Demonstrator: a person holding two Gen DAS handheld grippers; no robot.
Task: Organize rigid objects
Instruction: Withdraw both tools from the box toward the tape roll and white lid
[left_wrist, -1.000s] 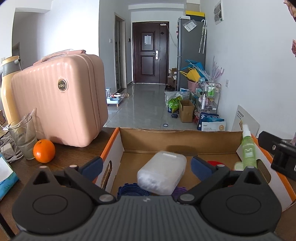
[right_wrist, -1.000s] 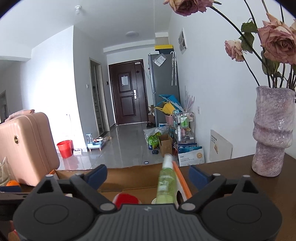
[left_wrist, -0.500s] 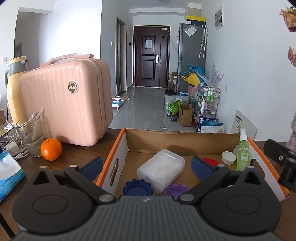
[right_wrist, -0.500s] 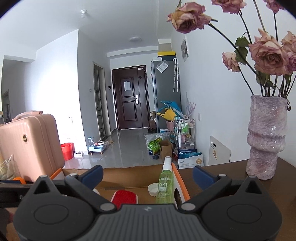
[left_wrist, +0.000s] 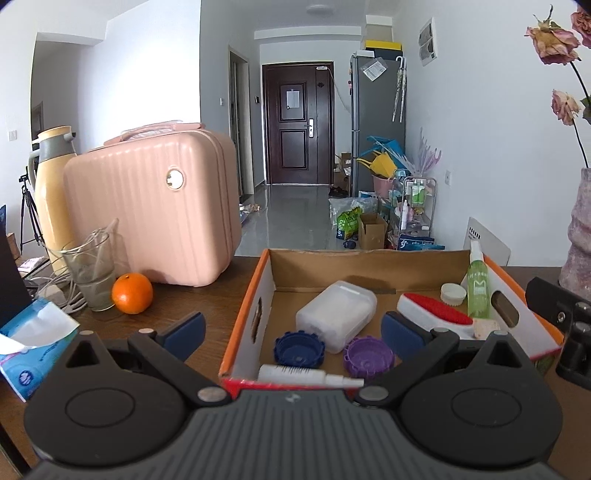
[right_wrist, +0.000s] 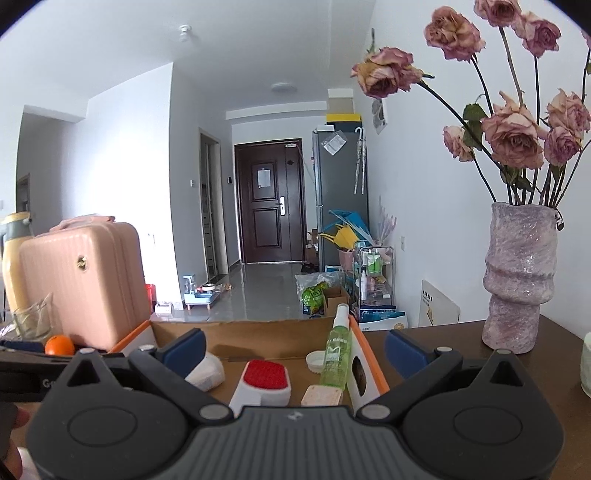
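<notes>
An open cardboard box (left_wrist: 266, 288) (right_wrist: 255, 338) with orange rims holds a frosted plastic container (left_wrist: 336, 310), a blue cap (left_wrist: 298, 345), a purple cap (left_wrist: 367, 356), a white tube (left_wrist: 306, 376), a red-and-white brush (left_wrist: 434, 312) (right_wrist: 264, 382), a white lid (left_wrist: 453, 293), a green spray bottle (left_wrist: 478, 288) (right_wrist: 338, 350) and a pink block (right_wrist: 320, 396). My left gripper (left_wrist: 291, 328) hangs open and empty above the box's near edge. My right gripper (right_wrist: 295, 349) is also open and empty, behind the box's right side.
A pink suitcase (left_wrist: 155, 210), a glass (left_wrist: 88, 273), an orange (left_wrist: 132, 293), a yellow thermos (left_wrist: 51, 192) and a tissue pack (left_wrist: 33, 343) stand left of the box. A purple vase (right_wrist: 519, 277) of dried roses stands right on the brown table (right_wrist: 443, 354).
Both grippers have pulled back and risen from the box, bringing more of its contents into view. Both stay open and empty.
</notes>
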